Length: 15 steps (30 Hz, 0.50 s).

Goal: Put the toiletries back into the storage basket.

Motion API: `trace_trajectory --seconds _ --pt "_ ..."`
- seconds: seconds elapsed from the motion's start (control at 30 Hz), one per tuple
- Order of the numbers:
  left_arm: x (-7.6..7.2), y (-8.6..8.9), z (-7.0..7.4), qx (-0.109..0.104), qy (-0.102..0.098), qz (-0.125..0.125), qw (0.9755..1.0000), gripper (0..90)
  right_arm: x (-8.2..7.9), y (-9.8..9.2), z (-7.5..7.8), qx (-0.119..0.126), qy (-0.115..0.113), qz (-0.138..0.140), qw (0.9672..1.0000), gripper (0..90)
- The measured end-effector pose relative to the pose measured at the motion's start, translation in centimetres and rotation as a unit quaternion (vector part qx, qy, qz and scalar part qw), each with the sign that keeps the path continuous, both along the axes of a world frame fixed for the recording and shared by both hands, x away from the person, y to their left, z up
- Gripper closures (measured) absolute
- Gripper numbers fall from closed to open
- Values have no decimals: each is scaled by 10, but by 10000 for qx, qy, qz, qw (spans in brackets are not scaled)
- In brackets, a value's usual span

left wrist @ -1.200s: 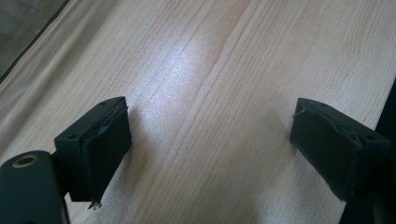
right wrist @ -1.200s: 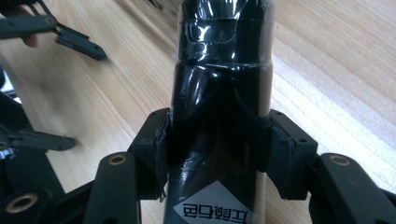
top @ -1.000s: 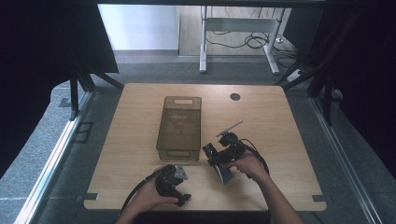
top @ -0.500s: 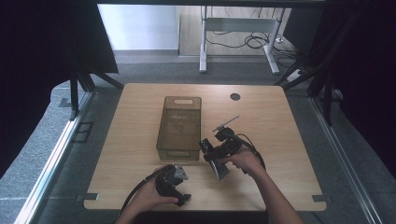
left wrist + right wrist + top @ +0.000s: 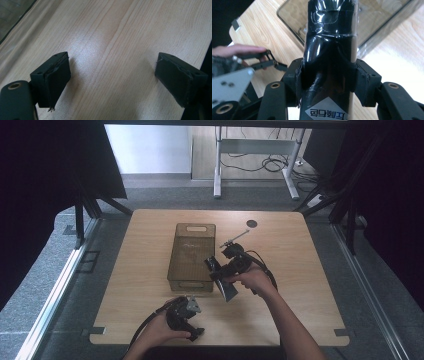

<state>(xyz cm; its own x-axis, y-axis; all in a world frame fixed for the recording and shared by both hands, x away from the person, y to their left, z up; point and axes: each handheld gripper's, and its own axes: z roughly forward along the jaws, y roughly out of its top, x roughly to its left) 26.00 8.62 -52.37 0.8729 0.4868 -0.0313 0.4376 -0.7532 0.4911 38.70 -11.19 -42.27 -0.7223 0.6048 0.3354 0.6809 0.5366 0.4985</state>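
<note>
At the near edge of the pale wood-grain surface (image 5: 310,285), left of its middle, a hand (image 5: 159,334) holds the left gripper (image 5: 192,332) low over the boards; in the left gripper view its two blocky black jaws, faced with matt, slightly frayed pads, stand wide apart with only bare wood between them, so the left gripper (image 5: 112,75) holds nothing. Farther in, near the middle of the surface and a little toward its right edge, the other hand (image 5: 255,279) carries the right gripper (image 5: 216,270), a black cable looping away behind it. Its jaws are partly closed on a glossy black packet (image 5: 331,57): the right gripper view shows the pads (image 5: 362,83) pressing into both sides of the packet's crinkled, shiny film, with a white diamond-shaped label bearing printed characters at its lower end. In the high view the packet (image 5: 226,291) slants from the jaws toward the near edge, and it hangs just beside the near right corner of a rectangular bin (image 5: 180,252) of smoky, translucent plastic with cut-out handles in its short walls. The bin lies lengthwise from near to far, left of the surface's middle, and looks empty in the high view. Beyond the right gripper a thin metal rod (image 5: 237,237) angles toward the far right corner, and a small dark round disc (image 5: 251,223) sits near the far edge.
</note>
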Motion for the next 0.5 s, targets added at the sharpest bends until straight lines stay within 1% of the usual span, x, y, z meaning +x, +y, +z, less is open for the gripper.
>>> trace_trajectory --seconds 0.2,0.4,0.5 --pt "0 0 0 21 3 -2 10000 134 8 16 10 58 -24 27 10000 464" --pt "-1 0 1 20 10 -23 10000 139 15 26 14 50 -43 19 10000 464" --pt "-1 -1 1 26 28 -28 10000 140 19 30 15 64 12 -20 10000 464"
